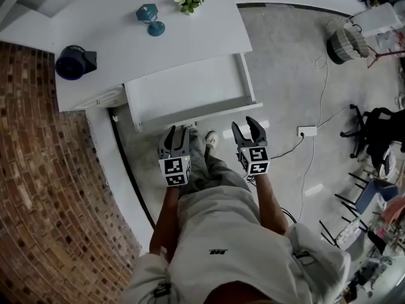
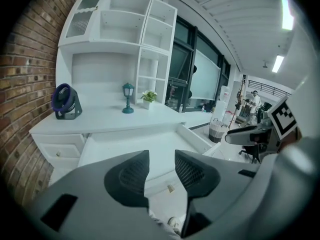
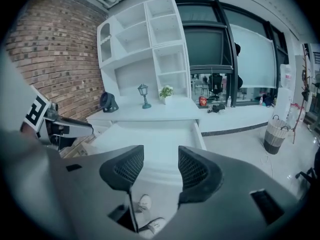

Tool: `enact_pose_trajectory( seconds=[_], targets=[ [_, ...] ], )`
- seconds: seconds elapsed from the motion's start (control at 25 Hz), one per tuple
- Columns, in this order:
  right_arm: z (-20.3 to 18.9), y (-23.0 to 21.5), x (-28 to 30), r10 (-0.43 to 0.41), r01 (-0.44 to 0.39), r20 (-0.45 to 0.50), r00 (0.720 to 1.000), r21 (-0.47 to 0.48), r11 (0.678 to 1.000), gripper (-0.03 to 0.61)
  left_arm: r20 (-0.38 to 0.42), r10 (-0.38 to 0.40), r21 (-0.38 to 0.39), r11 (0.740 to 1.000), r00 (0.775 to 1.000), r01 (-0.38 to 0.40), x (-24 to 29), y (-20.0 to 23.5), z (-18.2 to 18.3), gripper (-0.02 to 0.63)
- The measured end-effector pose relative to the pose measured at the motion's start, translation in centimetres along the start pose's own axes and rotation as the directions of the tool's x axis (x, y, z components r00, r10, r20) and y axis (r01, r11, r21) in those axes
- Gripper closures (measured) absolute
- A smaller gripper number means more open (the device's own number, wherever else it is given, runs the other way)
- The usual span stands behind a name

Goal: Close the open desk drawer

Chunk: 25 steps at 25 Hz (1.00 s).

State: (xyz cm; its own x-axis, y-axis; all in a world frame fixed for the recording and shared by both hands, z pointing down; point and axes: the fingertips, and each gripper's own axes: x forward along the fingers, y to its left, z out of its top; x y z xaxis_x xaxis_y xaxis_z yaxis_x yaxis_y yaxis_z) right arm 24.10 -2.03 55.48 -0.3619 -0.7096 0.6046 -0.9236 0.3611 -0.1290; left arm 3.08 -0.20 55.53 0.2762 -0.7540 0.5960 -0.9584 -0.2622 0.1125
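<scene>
Hand-held grippers (image 1: 177, 133) (image 1: 247, 129), jaws apart, face open drawer (image 1: 186, 90).

The person stood with both forearms (image 1: 166, 217) held out forward and down, side by side. The left gripper (image 1: 178, 132) pointed ahead with its jaws a little apart, gripping nothing. The right gripper (image 1: 245, 126) was near it, not touching, and reached slightly further forward. Its jaws were parted too and also empty. Each marker cube (image 1: 175, 170) faced upward at the wrist end.

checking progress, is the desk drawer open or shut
Open: the drawer juts out from the desk, its white inside showing.
</scene>
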Motion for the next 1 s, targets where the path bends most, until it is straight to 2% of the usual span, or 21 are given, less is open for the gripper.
enact_pose_trajectory(
  seconds=[0.36, 0.68, 1.0],
  targets=[
    [-4.2, 0.4, 3.4, 0.022, -0.024, -0.090, 0.996, -0.029, 0.999, 0.362, -0.098, 0.049, -0.083, 0.995, 0.994, -0.057, 1.5, 1.7, -6.1, 0.423],
    [-6.7, 0.6, 5.7, 0.014, -0.017, -0.131, 0.991, -0.026, 1.000, 0.360, -0.141, 0.093, -0.147, 0.983, 0.986, -0.114, 2.4, 3.6, -9.6, 0.411],
    [-8.6, 1.1, 8.0, 0.010, -0.003, -0.152, 0.988, 0.044, 0.999, 0.357, -0.177, 0.145, -0.200, 0.963, 0.973, -0.180, 3.8, 5.9, -12.1, 0.394]
  ],
)
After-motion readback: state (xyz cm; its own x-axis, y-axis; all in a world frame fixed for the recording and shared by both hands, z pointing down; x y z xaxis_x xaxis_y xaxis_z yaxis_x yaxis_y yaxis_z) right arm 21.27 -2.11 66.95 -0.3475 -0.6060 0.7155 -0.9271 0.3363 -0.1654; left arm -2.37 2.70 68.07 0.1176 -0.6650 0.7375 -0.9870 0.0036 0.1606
